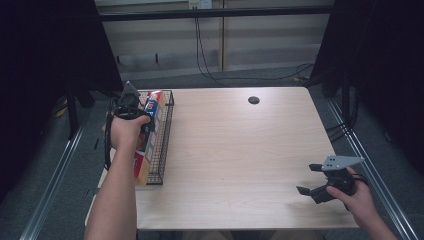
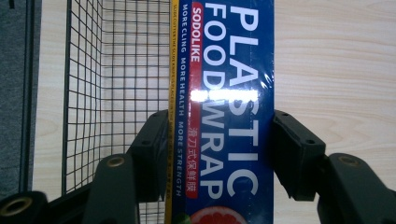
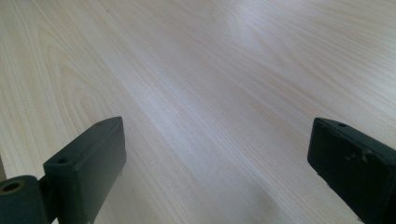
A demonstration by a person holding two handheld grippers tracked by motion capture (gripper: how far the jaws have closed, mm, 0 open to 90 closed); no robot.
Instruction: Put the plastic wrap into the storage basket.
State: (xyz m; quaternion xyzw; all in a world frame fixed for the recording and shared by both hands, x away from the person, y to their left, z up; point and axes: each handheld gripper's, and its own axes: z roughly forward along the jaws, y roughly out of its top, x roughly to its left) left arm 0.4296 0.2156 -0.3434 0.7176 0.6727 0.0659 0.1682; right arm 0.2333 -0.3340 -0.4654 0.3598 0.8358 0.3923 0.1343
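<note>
A long blue plastic food wrap box (image 2: 224, 112) with white lettering sits between the two jaws of my left gripper (image 2: 219, 154), which is shut on its sides. In the high view the box (image 1: 152, 112) lies along the black wire basket (image 1: 165, 145) at the table's left edge, with my left gripper (image 1: 131, 107) over it. Whether the box rests in the basket or is lifted, I cannot tell. My right gripper (image 1: 309, 179) hovers open low over the bare wood near the front right corner; its jaws stand wide apart with nothing between them (image 3: 215, 163).
The light wooden table (image 1: 235, 150) has a round black cable hole (image 1: 254, 100) at the back. Dark curtains flank both sides, and cables run along the floor behind the table.
</note>
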